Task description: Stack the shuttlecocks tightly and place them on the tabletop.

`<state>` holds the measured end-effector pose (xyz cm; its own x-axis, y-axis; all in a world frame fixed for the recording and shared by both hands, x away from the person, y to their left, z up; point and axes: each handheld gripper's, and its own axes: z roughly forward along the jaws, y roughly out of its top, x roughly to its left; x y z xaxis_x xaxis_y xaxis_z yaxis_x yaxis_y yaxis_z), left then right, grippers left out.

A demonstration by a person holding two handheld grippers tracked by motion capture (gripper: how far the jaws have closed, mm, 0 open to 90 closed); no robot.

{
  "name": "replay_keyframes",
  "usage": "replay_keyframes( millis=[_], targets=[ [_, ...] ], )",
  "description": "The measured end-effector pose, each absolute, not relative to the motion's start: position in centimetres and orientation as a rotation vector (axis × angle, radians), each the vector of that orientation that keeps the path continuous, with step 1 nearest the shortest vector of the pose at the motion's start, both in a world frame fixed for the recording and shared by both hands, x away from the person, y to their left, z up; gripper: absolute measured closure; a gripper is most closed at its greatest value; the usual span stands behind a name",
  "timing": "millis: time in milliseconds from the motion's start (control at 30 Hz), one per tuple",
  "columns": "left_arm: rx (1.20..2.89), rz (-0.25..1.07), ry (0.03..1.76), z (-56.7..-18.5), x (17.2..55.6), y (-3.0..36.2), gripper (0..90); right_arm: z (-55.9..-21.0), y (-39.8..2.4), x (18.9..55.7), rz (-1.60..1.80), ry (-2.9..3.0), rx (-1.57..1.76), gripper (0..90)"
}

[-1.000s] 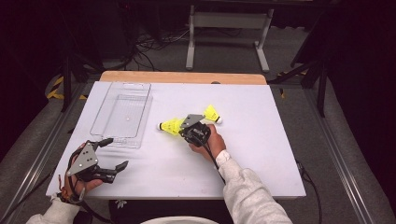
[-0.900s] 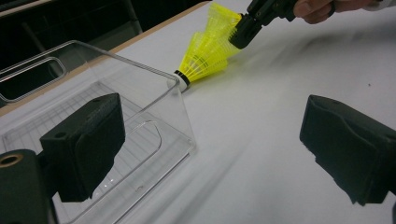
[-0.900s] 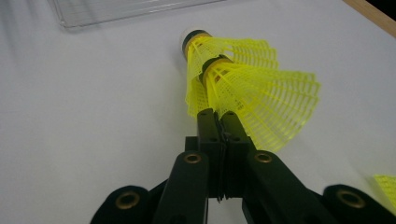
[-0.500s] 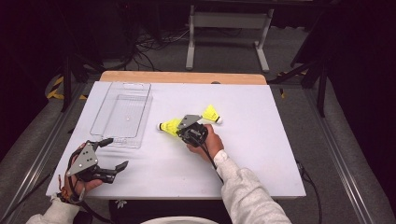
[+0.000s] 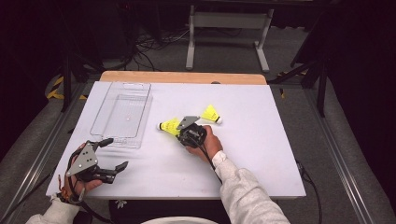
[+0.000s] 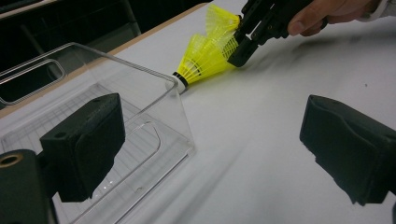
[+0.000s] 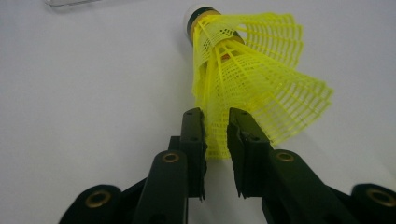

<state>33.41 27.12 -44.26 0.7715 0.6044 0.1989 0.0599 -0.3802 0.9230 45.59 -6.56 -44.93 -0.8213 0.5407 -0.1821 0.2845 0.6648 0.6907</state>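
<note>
A yellow shuttlecock (image 5: pixel 170 126) lies on its side on the white table (image 5: pixel 261 154), its white cork pointing left. My right gripper (image 5: pixel 181 132) is at its skirt rim. In the right gripper view the jaws (image 7: pixel 215 114) have just been opening and stand a narrow gap apart, with the crumpled skirt edge (image 7: pixel 252 79) between them. A second yellow shuttlecock (image 5: pixel 211 113) lies just behind the right gripper. My left gripper (image 5: pixel 115 152) rests at the front left, open wide with nothing between its pads (image 6: pixel 88 140), facing the shuttlecock (image 6: pixel 201 58) and the right gripper (image 6: pixel 238 49).
A clear plastic tray (image 5: pixel 122 113) sits at the table's left, between the left gripper and the back edge; its near corner (image 6: pixel 180 116) is close in front of the left jaws. A wooden strip (image 5: pixel 182 77) runs along the far edge.
</note>
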Motion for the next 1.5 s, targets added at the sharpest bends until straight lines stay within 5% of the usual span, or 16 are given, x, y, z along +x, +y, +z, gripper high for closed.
replay_keyframes(
  millis=[1500],
  targets=[
    [1.9,0.625,0.498,-44.3,33.5,26.9,7.7,-40.0,-10.7,45.1,1.007,2.353,0.663,70.8]
  ],
)
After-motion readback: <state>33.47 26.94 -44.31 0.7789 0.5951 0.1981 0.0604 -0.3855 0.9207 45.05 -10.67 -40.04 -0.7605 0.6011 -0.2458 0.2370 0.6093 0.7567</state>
